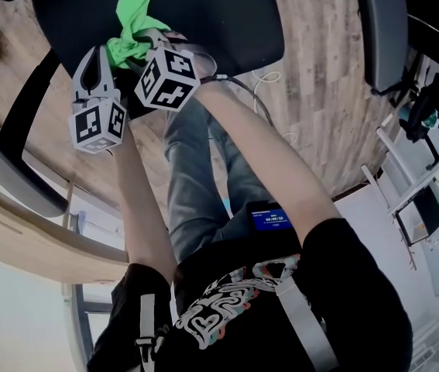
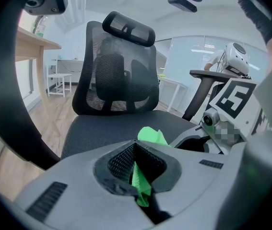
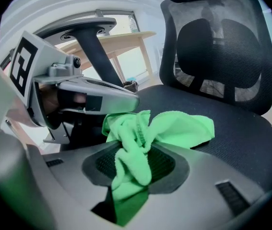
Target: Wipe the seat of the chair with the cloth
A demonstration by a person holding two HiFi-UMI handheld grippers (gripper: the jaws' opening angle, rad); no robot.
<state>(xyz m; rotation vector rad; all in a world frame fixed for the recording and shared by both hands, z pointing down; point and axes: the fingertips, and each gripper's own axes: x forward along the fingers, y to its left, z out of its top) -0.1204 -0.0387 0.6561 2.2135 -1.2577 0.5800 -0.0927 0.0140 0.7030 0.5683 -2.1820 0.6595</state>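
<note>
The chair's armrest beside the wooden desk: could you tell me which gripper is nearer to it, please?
Left. The left gripper sits between that armrest and the right gripper, which lies on its far side.

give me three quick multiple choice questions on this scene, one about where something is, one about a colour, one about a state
1. Where is the cloth?
A. on the floor
B. over the chair seat
C. in a bucket

2. What colour is the cloth?
A. white
B. red
C. green

3. How do the left tongs stand?
A. shut on the cloth
B. wide open and empty
C. shut on a cable

Answers:
1 B: the head view shows it over the front of the seat.
2 C: it is bright green in every view.
3 A: the left gripper view shows green cloth pinched between closed jaws, and the right tongs grip it too.
</note>
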